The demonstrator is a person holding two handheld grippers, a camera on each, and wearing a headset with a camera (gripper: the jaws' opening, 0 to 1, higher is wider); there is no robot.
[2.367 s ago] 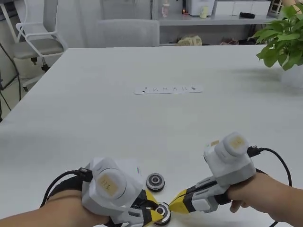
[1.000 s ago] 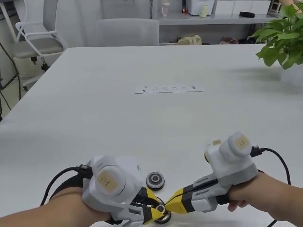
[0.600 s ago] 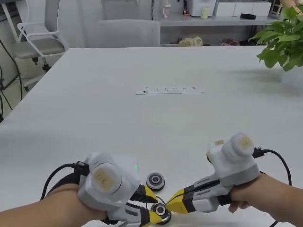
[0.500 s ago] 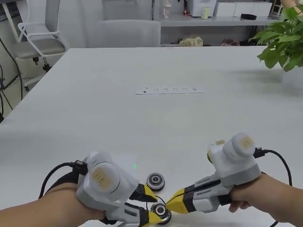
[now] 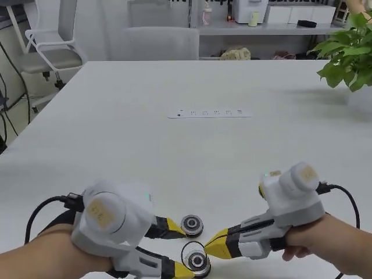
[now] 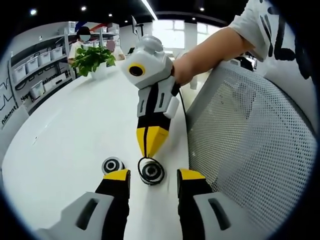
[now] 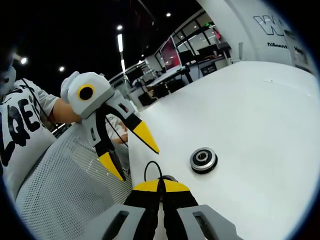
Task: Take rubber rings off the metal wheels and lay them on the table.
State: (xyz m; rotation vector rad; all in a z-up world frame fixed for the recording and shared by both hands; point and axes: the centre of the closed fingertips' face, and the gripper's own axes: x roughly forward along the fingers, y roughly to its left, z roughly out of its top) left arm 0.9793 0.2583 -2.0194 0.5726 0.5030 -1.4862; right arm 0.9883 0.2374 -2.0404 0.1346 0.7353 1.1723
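Two small metal wheels lie near the table's front edge. The near wheel [image 5: 198, 263] [image 6: 152, 172] sits between the spread jaws of my left gripper [image 5: 176, 246] [image 6: 153, 175], which is open and touches nothing. My right gripper [image 5: 217, 244] [image 7: 160, 186] is shut on a thin black rubber ring [image 5: 182, 252] [image 6: 140, 164] [image 7: 146, 172], which stands up as a loop above that wheel. The far wheel [image 5: 192, 224] [image 6: 113, 165] [image 7: 203, 159] still wears its dark ring and lies untouched. In the right gripper view the left gripper [image 7: 133, 161] shows with its jaws apart.
A white power strip [image 5: 209, 113] lies mid-table. A green plant [image 5: 349, 46] stands at the far right edge. Grey chairs [image 5: 163, 40] sit beyond the table's far side. The white table [image 5: 116, 133] stretches wide ahead of both grippers.
My left gripper has opened and drawn back to the left, away from the near wheel. The rubber ring now stands up as a loop in the right gripper's tips.
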